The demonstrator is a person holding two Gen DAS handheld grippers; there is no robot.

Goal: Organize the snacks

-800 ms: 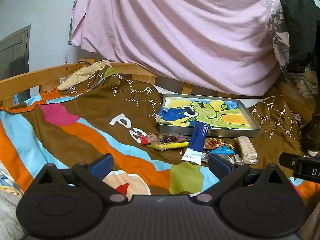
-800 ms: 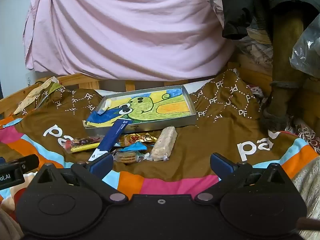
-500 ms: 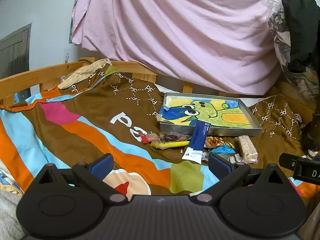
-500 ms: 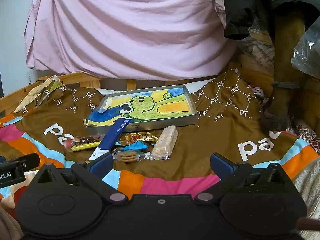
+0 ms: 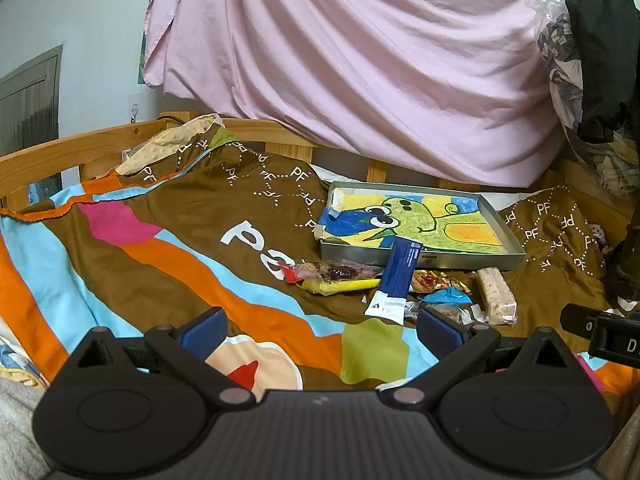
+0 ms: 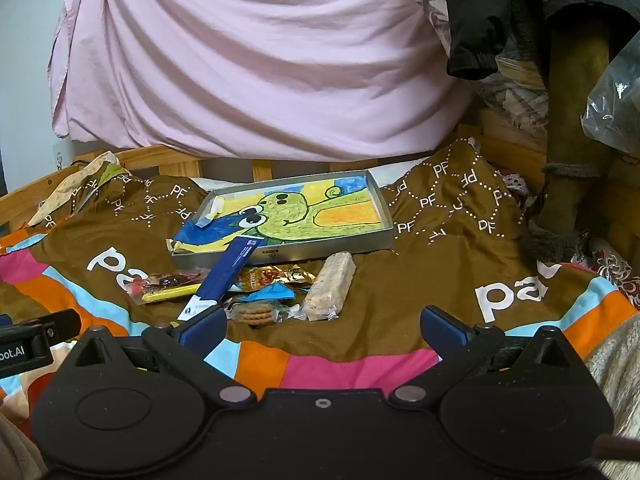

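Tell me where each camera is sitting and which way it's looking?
Left wrist view: rides on the left gripper, looking forward and slightly down over the blanket at the tray; its open blue fingers show.
Right wrist view: rides on the right gripper, facing the same way from further right; its open fingers show.
Both see the tray, the blue packet leaning on it, and the pink sheet.

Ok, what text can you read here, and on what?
"PF": repeated on the brown blanket.
"pa": large white letters on the blanket.
"ot.AI": on the left claw's body, at the right view's left edge.
Blue sachet: print too small.
Gold wrapper: print blurred.
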